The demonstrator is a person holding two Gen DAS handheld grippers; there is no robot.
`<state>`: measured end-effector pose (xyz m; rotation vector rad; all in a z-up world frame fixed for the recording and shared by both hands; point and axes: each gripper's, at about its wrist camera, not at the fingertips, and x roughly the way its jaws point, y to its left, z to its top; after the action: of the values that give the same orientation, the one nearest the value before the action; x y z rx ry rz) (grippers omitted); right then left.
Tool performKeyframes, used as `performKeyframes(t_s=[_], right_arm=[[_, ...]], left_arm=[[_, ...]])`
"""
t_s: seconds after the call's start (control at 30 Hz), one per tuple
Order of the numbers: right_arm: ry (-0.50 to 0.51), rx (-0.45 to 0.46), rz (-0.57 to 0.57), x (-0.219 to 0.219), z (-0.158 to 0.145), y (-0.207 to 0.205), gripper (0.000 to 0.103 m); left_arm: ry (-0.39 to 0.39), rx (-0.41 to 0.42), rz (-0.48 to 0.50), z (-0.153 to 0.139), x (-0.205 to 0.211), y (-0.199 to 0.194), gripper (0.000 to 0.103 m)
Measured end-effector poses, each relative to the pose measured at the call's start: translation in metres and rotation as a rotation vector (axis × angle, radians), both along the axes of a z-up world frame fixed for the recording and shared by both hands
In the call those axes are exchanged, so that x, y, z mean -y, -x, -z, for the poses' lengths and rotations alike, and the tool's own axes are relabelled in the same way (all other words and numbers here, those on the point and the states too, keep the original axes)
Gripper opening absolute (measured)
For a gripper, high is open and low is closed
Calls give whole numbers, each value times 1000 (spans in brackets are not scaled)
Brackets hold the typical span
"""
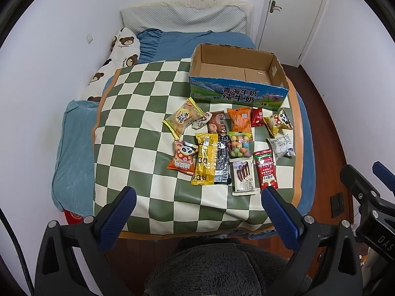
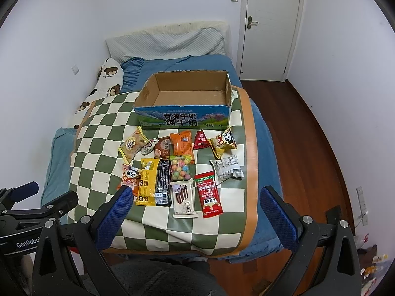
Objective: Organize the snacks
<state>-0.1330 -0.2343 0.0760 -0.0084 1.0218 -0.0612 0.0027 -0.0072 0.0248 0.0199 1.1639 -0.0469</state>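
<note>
Partly hidden: orange panda packet [image 2: 128, 178] behind right gripper [image 2: 195, 212] finger, shown whole in left view | left gripper [image 1: 198, 208] and right gripper jaws wide, holding nothing | snacks [image 1: 228, 145] lie flat in rows on checkered mat [image 1: 138, 113] on bed [image 1: 71, 162], before empty cardboard box [image 1: 237, 93].

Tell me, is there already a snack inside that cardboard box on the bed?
No: the cardboard box shows only its bare brown floor, and all the snack packets, such as the red packet, lie on the checkered mat in front of it.
</note>
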Motion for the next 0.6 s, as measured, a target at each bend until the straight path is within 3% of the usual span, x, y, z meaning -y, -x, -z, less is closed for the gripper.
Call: performKeyframes(t_s=[0.1,0.3,0.43,0.6], right_arm=[[-1,1,1,-1,0,1,103],[-34,-14,30,9,21,-13,103],[-60,-66,74,27,69,-38,103],[-80,-187,124,52,153,-70,103]], left_arm=[[1,-8,-1,-2,2,-7,103],[-29,12,-18,23,-1,-33,103],[-76,-28,-14,74,1,-66,103],[-123,-163,12,156,11,-110,103]])
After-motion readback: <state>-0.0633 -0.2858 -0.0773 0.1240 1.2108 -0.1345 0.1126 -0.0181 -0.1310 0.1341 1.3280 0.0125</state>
